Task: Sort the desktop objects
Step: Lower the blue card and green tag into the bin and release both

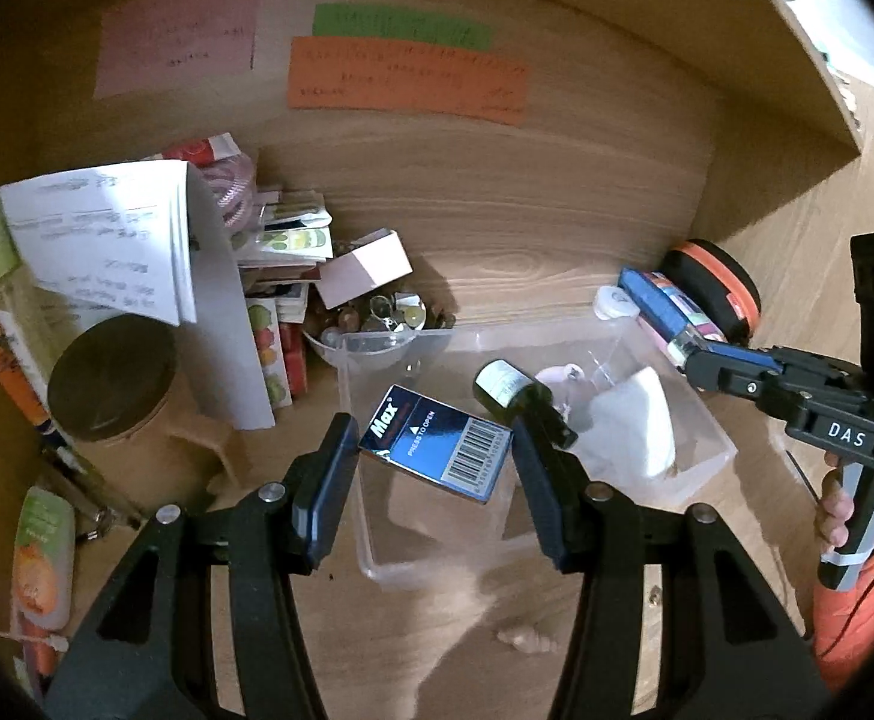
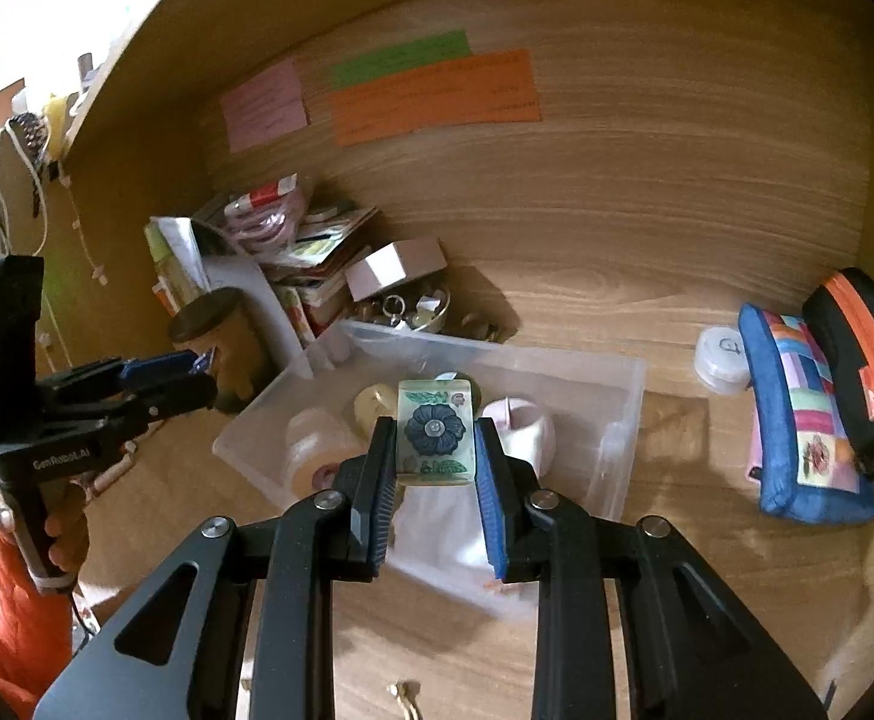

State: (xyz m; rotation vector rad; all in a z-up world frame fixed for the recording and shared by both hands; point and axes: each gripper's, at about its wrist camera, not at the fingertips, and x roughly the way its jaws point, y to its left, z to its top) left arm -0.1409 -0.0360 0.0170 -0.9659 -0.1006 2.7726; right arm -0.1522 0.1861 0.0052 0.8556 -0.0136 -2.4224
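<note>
My left gripper (image 1: 434, 450) is shut on a blue "Max" box (image 1: 437, 450), held tilted above the clear plastic bin (image 1: 707, 420). In the bin lie a dark small bottle (image 1: 512, 387) and white tissue (image 1: 635, 420). My right gripper (image 2: 434, 444) is shut on a clear block with a blue flower (image 2: 434, 429), held over the same bin (image 2: 623, 420). The right gripper also shows at the right of the left wrist view (image 1: 686, 354), and the left gripper at the left of the right wrist view (image 2: 197, 375).
A pile of papers, booklets and a pink box (image 1: 365, 267) stands at the back left with a small bowl of trinkets (image 1: 377, 324). A brown-lidded jar (image 1: 113, 384) is left. A blue patchwork pouch (image 2: 797, 414), a black-orange case (image 2: 863, 354) and a white round container (image 2: 722, 360) lie right.
</note>
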